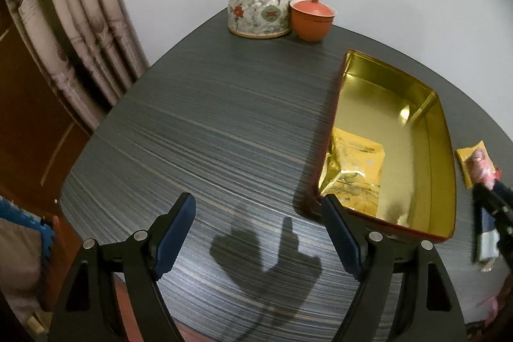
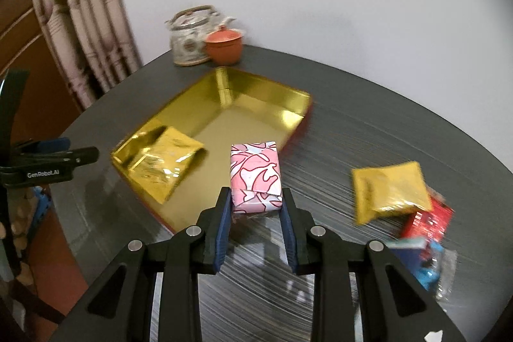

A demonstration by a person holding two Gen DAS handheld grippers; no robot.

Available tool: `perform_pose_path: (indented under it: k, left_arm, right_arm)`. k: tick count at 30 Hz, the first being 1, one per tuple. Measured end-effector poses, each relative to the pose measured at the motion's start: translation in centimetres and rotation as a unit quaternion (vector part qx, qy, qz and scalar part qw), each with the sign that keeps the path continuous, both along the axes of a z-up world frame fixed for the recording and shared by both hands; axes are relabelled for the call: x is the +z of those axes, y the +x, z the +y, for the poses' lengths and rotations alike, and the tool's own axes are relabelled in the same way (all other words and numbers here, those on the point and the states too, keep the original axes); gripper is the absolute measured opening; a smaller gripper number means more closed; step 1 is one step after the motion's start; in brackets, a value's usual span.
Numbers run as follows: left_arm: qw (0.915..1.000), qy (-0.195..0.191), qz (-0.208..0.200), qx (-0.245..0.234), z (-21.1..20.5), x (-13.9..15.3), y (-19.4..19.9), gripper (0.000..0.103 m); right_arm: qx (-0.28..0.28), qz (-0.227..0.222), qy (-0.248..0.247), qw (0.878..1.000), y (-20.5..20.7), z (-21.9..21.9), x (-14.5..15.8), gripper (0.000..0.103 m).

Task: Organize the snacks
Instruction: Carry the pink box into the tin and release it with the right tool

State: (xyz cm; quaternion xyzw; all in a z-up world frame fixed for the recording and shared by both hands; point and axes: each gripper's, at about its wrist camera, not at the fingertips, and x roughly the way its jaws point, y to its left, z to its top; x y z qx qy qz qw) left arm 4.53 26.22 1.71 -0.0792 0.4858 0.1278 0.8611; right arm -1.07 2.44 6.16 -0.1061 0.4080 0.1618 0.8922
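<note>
My right claw is squeezed tight on a small pink and white paper-wrapped box, and I hold it up just at the near edge of the shiny gold metal tray with red outer walls. My left claw is spread wide with nothing in it, hanging over the dark grey striped desk beside the tray.

To do this well, I think I should carry the box past the rim, bring it low over the bare gold floor, next to the gold foil packet already lying there, and only then let go. Dropping it from high could make it bounce out.

Counting now: one packet inside the tray, one pink box in my claw, one gold foil packet out on the desk. Beside that is a red and blue pile of wrappers, maybe two or three, too blurry to count. At the back stand one flowered teapot and one orange clay lidded cup.
</note>
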Motion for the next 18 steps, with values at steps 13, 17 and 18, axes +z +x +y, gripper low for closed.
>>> perform_pose_path:
  k: [13,17,18]
  left_arm:
    - [0.9997,-0.018,0.006,0.013,0.7,-0.4,0.0,0.081]
    - [0.9998,-0.018,0.007,0.012,0.7,-0.4,-0.1,0.081]
    - [0.9997,-0.018,0.007,0.012,0.7,-0.4,-0.1,0.081]
  right_arm:
    - [0.023,0.039,-0.036,0.998,3.9,4.8,-3.1,0.026]
    - [0.028,0.048,-0.048,0.997,4.3,5.5,-3.9,0.026]
    - [0.028,0.051,-0.050,0.997,4.5,5.7,-4.2,0.026]
